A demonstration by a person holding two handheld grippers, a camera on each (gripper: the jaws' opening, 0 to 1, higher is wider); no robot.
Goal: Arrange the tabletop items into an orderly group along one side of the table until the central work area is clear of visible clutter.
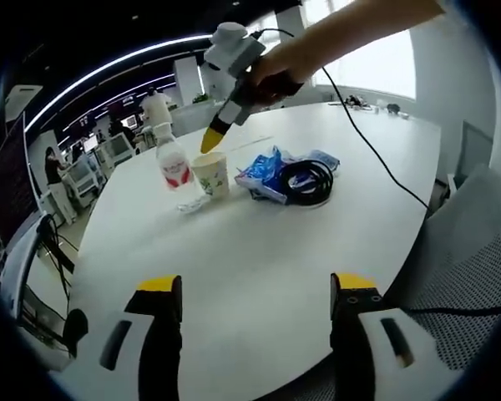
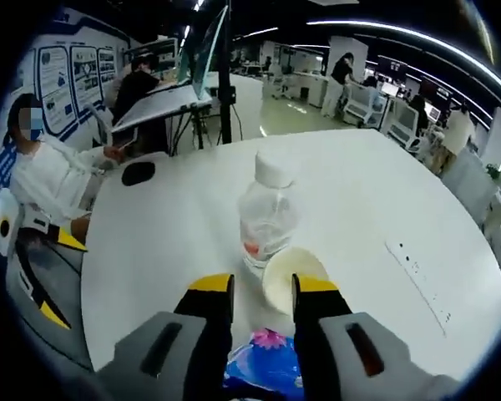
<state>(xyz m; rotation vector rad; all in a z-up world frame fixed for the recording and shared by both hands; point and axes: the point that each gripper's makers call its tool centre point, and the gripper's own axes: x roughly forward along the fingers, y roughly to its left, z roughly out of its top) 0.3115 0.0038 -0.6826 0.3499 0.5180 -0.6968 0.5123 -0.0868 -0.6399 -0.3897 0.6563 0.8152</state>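
Observation:
On the white round table [image 1: 259,251] a clear water bottle [image 1: 174,163] with a red label stands next to a paper cup [image 1: 212,174]. Right of them lie a blue packet [image 1: 263,171] and a coil of black cable [image 1: 307,180]. My left gripper [image 1: 256,288] is open over the near table edge, well short of them. A hand holds my right gripper [image 1: 210,142] just above the cup. In the right gripper view my right gripper [image 2: 263,288] is open and holds nothing. Just beyond its tips are the cup [image 2: 290,276] and the bottle [image 2: 269,217], and the packet [image 2: 263,363] lies below its jaws.
A black cord [image 1: 376,154] trails across the table from the right gripper. Small items [image 1: 376,104] lie at the far edge and a mesh chair [image 1: 476,251] stands at the right. A black mouse [image 2: 138,173] lies near a seated person [image 2: 50,180].

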